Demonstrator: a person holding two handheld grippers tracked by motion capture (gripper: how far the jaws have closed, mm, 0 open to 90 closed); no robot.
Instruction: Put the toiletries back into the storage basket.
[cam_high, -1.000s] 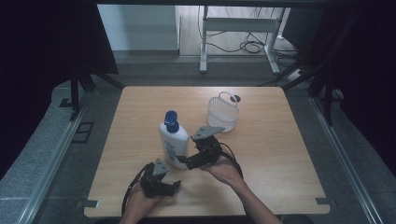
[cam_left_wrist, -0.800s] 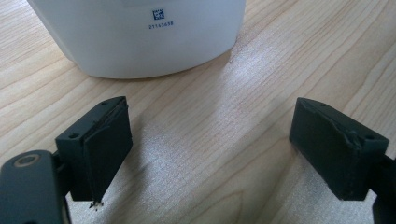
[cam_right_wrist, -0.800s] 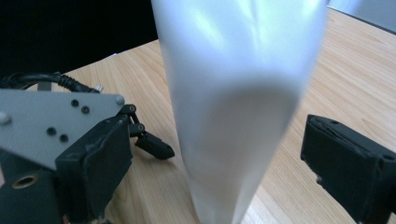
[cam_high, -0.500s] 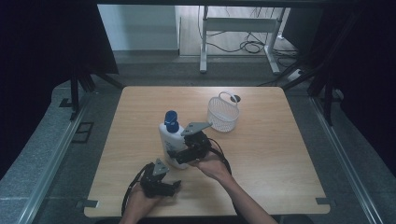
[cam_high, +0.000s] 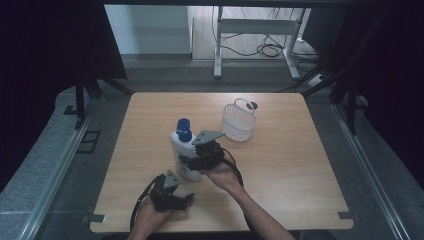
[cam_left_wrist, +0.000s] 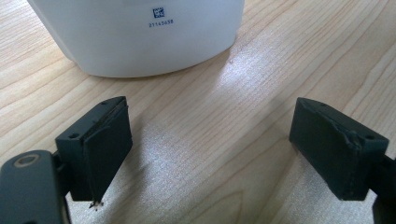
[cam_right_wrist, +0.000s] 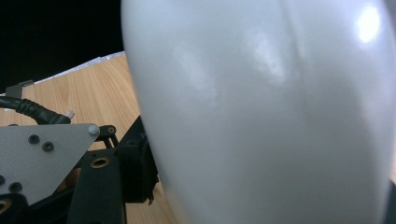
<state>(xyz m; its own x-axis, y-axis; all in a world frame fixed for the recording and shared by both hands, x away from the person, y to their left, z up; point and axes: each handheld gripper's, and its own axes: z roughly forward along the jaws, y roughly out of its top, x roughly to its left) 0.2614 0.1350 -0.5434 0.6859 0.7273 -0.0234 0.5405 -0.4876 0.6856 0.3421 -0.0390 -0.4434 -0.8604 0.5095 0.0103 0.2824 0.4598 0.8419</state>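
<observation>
The high view is dim and soft, with the surroundings falling to near black at both sides; light comes from the far end, where the floor beyond the table (cam_high: 300, 150) looks pale and washed. The tabletop is evenly lit, with faint shadows under the hands. The left gripper view is bright and sharp on the wood grain, with a white sheen on the boards just below the bottle (cam_left_wrist: 140, 37). In the right gripper view the bottle's white wall is very close and out of focus, with soft glare spots near its upper right, and a black corner at upper left
</observation>
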